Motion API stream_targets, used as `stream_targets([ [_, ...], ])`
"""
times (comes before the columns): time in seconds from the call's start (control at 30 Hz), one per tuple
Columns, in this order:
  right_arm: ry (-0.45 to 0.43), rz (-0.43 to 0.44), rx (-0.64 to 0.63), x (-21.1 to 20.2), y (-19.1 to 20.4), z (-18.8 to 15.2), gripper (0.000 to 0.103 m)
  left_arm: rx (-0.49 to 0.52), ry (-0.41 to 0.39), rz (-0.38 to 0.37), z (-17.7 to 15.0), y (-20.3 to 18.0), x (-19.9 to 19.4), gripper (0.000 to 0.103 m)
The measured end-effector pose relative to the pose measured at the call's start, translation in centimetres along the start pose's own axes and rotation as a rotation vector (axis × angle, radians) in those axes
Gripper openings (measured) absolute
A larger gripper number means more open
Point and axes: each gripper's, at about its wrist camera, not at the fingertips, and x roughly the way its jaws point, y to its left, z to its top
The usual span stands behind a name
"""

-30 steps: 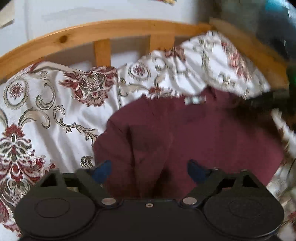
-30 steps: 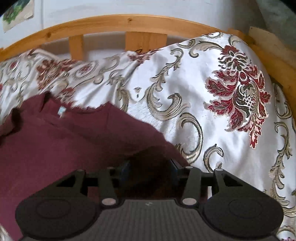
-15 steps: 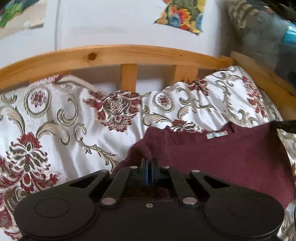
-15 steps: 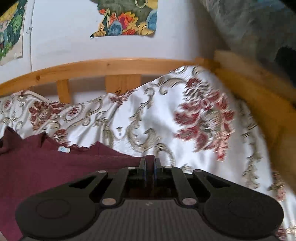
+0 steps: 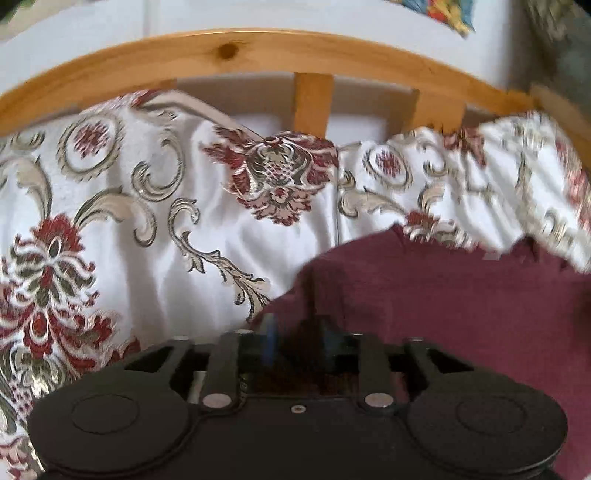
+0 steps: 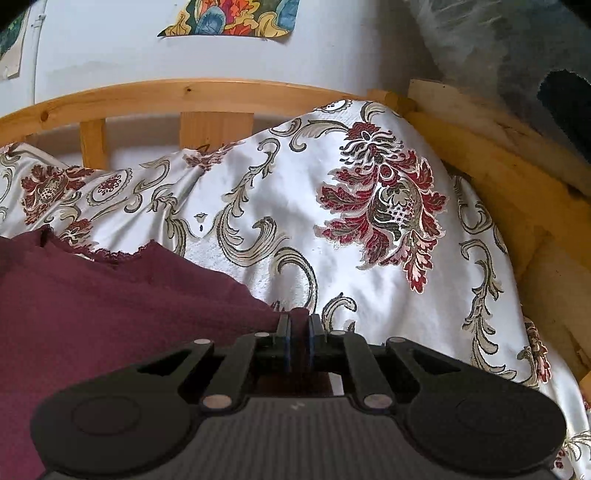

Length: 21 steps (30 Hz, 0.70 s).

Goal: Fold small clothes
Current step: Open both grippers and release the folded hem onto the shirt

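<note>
in the left wrist view, starting at the left edge, we see the white bedspread [image 5: 122,236] with its red flowers and pale scrolls filling the left and middle of the frame. above it the curved wooden headboard [image 5: 229,51] arcs across the top, with upright slats below the rail at upper centre. at lower centre our left gripper [image 5: 297,341] shows its two blue pads standing apart; its jaws have just been opening. dark red cloth lies between the pads, and the blur keeps us from telling whether they still press on it. to the right, the maroon garment [image 5: 461,302] spreads over the lower right of the frame, lying on the bedspread, its upper edge running toward the right border.

in the right wrist view, the maroon garment [image 6: 103,306] takes the lower left, with a scalloped trim along its upper edge. moving right, its corner tapers to lower centre, where our right gripper [image 6: 299,341] has its blue pads pressed nearly together, pinching that corner of fabric. right of the gripper the bedspread [image 6: 258,206] rises in a mound bearing a large red flower. across the top the headboard [image 6: 207,94] curves, a colourful picture [image 6: 229,16] hangs on the white wall at upper centre, and wooden side boards [image 6: 498,155] run down the right edge.
</note>
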Motion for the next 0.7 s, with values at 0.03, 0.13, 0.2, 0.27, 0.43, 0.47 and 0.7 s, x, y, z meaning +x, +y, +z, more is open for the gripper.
stream_targets([
  [0.03,-0.003,-0.004,-0.006,-0.1,0.0,-0.1,0.012,-0.025,-0.016,-0.009,0.0,0.5,-0.6,0.054],
  [0.13,-0.008,-0.020,-0.012,-0.9,0.1,-0.5,0.025,-0.065,-0.064,-0.011,0.0,1.8,-2.5,0.080],
  [0.2,-0.009,-0.027,0.015,-1.7,0.0,-0.9,0.037,-0.090,-0.085,-0.025,-0.3,2.7,-4.0,0.088],
  [0.27,-0.012,-0.047,0.047,-2.9,0.0,-1.6,0.058,-0.106,-0.093,-0.043,-0.7,3.3,-5.2,0.096],
  [0.43,-0.062,-0.004,0.088,-7.2,2.1,-4.6,0.093,-0.159,-0.095,-0.111,-3.6,3.9,-8.0,0.102],
  [0.47,-0.077,0.008,0.087,-8.0,2.7,-5.1,0.097,-0.164,-0.093,-0.124,-4.3,3.8,-8.4,0.102],
  [0.7,-0.162,0.087,0.025,-11.3,7.5,-8.5,0.103,-0.111,-0.032,-0.159,-8.6,1.4,-9.5,0.102],
])
